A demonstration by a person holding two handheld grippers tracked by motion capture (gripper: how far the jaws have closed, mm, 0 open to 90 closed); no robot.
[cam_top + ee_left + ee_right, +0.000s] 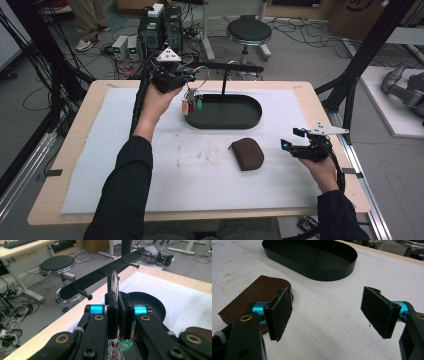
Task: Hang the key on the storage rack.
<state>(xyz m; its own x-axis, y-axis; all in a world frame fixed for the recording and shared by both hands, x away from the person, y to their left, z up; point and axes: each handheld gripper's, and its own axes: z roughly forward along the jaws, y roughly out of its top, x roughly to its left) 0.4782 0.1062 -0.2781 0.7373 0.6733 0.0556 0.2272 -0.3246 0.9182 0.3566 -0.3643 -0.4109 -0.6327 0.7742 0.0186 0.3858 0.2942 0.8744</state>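
My left gripper (189,78) is shut on a silver key ring (201,75), held above the table's far left. Keys and red and green tags (192,104) hang from it beside the left end of the black oval tray (252,119). In the left gripper view the ring (114,282) stands up between the closed pads, just short of the black peg rail (105,271). My right gripper (291,138) rests open at the table's right, next to a brown leather pouch (248,153). Nothing lies between its pads (280,312), and the pouch (257,293) is to their left.
The rail (227,66) stands on a thin post over the tray, with several pegs (83,293) sticking out. A white mat (200,175) covers the wooden table. Behind the table are a stool (248,31), cables and computer boxes (160,27).
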